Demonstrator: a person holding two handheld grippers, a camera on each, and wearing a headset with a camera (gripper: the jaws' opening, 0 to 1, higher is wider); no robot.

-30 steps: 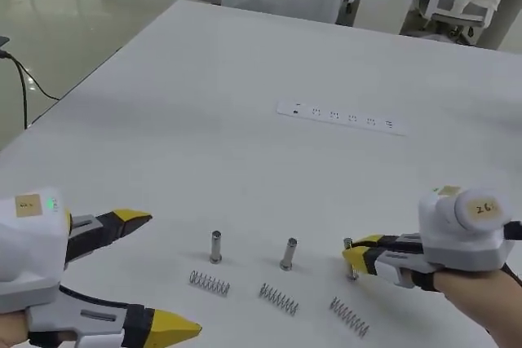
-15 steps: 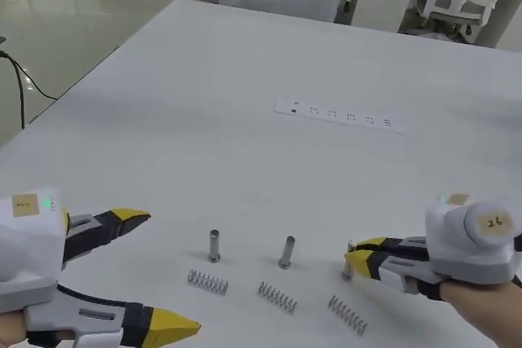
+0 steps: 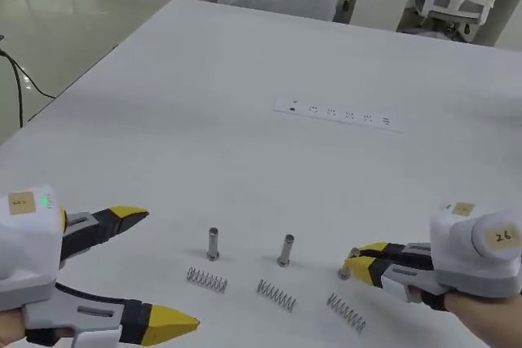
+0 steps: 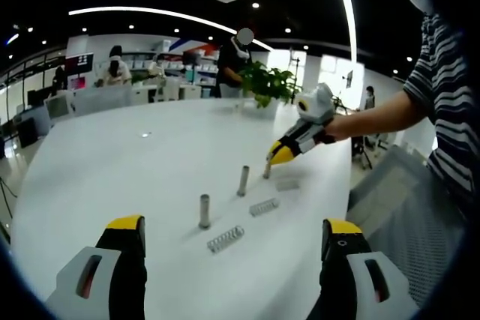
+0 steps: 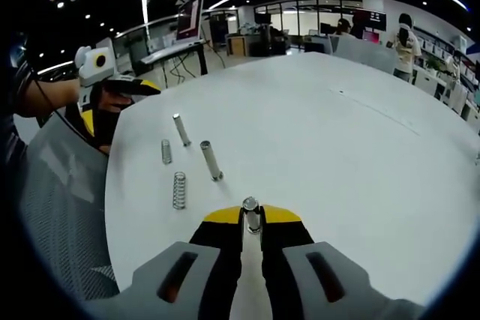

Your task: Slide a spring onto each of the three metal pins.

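Three pins were up on the white table (image 3: 245, 79), and the right gripper (image 3: 356, 264) was on the job. Its yellow-tipped jaws were pressed together on the rightmost pin (image 3: 349, 262), pinching it near the top. The right gripper view showed it plainly, with the round head of that pin poking out between the closed tips. The middle pin (image 3: 286, 249) and the leftmost pin (image 3: 213, 243) stood upright and bare, well apart from each other.

Three springs lay flat in a row just in front of the pins, on the person's side. These were the left spring (image 3: 205, 279), the middle spring (image 3: 276, 296) and the right spring (image 3: 346, 313). None was on a pin, and neither tool was touching any of them.

Over on the other side, the left gripper (image 3: 167, 270) hovered above the near left part of the table, jaws spread wide and holding nothing. The left gripper view agreed, with both yellow tips far apart and the pins and springs out ahead. A power strip (image 3: 337, 115) lay farther back on the table.
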